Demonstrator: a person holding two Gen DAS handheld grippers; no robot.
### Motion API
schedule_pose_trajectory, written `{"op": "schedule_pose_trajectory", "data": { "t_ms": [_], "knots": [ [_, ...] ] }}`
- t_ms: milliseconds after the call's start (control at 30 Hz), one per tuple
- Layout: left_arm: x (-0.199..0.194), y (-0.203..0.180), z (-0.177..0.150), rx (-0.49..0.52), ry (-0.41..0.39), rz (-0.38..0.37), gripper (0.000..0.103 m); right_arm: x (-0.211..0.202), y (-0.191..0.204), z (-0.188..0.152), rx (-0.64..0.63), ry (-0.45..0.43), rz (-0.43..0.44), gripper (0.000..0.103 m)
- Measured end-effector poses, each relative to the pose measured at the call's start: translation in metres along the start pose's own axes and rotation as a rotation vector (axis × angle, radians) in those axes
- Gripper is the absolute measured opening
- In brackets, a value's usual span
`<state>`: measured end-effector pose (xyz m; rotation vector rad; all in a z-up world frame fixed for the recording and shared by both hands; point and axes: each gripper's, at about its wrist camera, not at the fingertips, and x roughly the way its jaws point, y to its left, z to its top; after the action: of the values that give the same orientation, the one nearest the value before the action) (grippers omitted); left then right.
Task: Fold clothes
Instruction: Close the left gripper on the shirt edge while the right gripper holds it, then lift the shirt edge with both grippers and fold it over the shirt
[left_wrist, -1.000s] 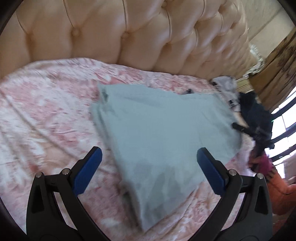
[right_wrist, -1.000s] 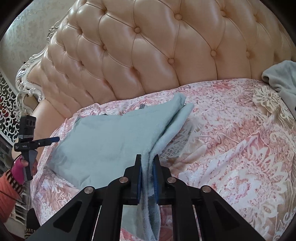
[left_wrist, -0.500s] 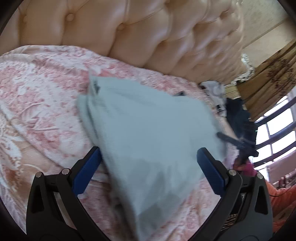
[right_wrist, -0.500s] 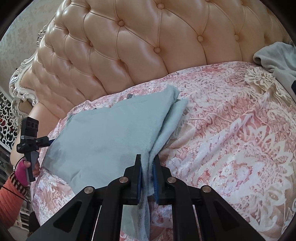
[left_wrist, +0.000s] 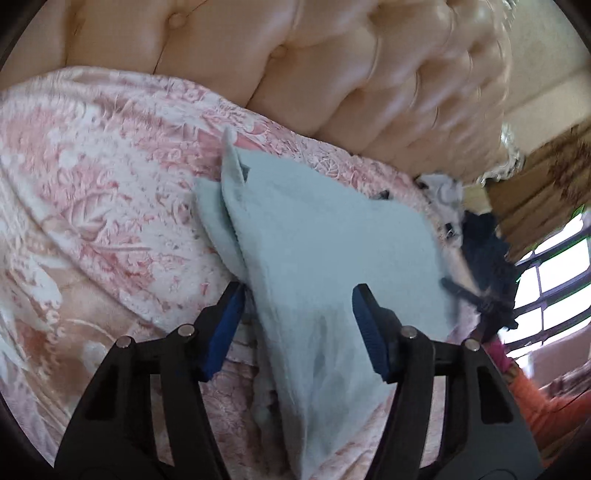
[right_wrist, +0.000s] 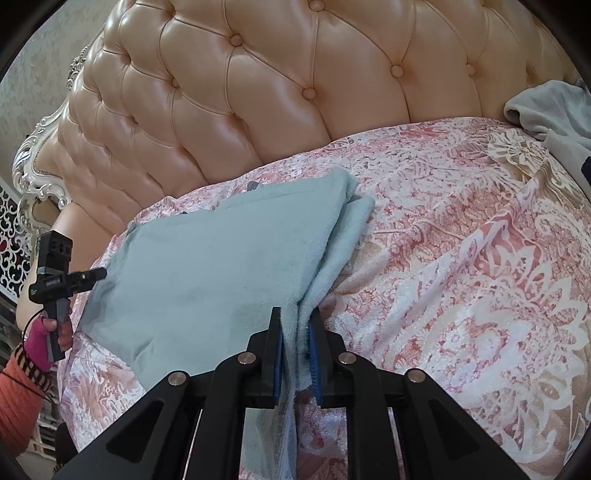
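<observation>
The right gripper (right_wrist: 295, 325), angled down, pinches the near edge of the pale blue garment (right_wrist: 207, 277) lying on the pink floral bedspread (right_wrist: 461, 258). The left gripper (left_wrist: 297, 306), also tilted down, is closing with the garment's other edge between its jaws, pads not yet pressing. A grey cloth (right_wrist: 546, 110) lies by the tufted headboard (right_wrist: 277, 92) beyond.

Occluded, cropped and blurred regions in the two wrist views.
Left wrist view: tufted headboard (left_wrist: 369, 74) and dark clothing pile (left_wrist: 484, 251) are motion-blurred; the pile's items cannot be told apart. The light-blue garment (left_wrist: 325, 266) runs off the bottom edge. Right wrist view: the garment's near edge vanishes behind the right gripper (right_wrist: 297, 349); a grey garment (right_wrist: 554, 110) is cropped at the right rim; an orange sleeve (right_wrist: 18, 391) is cut by the left rim.
</observation>
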<state>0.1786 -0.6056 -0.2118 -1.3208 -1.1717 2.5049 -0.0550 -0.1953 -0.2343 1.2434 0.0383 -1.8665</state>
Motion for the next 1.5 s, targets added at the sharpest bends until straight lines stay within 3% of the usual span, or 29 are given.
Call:
{"op": "schedule_pose_trajectory", "data": {
  "t_ms": [67,100,133,167,200,567,633,733,800,1067,1400,1500],
  "knots": [
    [0.005,-0.009,-0.001,0.042,0.032,0.001,0.064,0.000,-0.001,0.000,0.004,-0.001,0.005,0.014],
    [0.008,-0.014,-0.001,0.066,0.046,0.009,0.058,0.001,-0.002,0.000,0.007,-0.002,0.008,0.014],
    [0.009,-0.017,0.000,0.084,0.049,0.035,0.048,0.001,-0.002,0.000,0.009,-0.003,0.010,0.015],
    [0.010,-0.020,0.001,0.096,0.051,0.060,0.020,0.001,-0.002,0.000,0.011,-0.004,0.011,0.015],
    [0.011,-0.019,0.004,0.086,0.049,0.074,0.017,0.001,-0.003,0.000,0.012,-0.005,0.011,0.015],
    [0.003,-0.012,-0.006,0.004,-0.006,0.123,0.010,0.001,-0.003,-0.001,0.015,-0.010,0.024,0.015],
    [0.001,-0.025,-0.008,0.043,-0.038,0.175,0.009,0.001,-0.002,-0.001,0.007,-0.012,0.021,0.013],
    [0.003,-0.063,-0.011,0.194,-0.056,0.322,0.009,-0.004,0.005,0.000,-0.024,-0.030,0.002,0.011],
    [0.004,-0.081,-0.010,0.256,-0.049,0.350,0.009,-0.008,0.010,0.002,-0.040,-0.043,-0.009,0.010],
    [-0.005,-0.099,0.004,0.242,-0.071,0.330,0.009,-0.036,0.033,0.022,-0.106,-0.092,-0.015,0.010],
    [-0.026,-0.127,0.004,0.233,-0.123,0.263,0.009,-0.065,0.027,0.032,-0.044,-0.152,0.013,0.010],
    [-0.027,-0.137,0.008,0.261,-0.118,0.295,0.009,-0.079,0.027,0.035,-0.044,-0.179,0.010,0.010]
  ]
}}
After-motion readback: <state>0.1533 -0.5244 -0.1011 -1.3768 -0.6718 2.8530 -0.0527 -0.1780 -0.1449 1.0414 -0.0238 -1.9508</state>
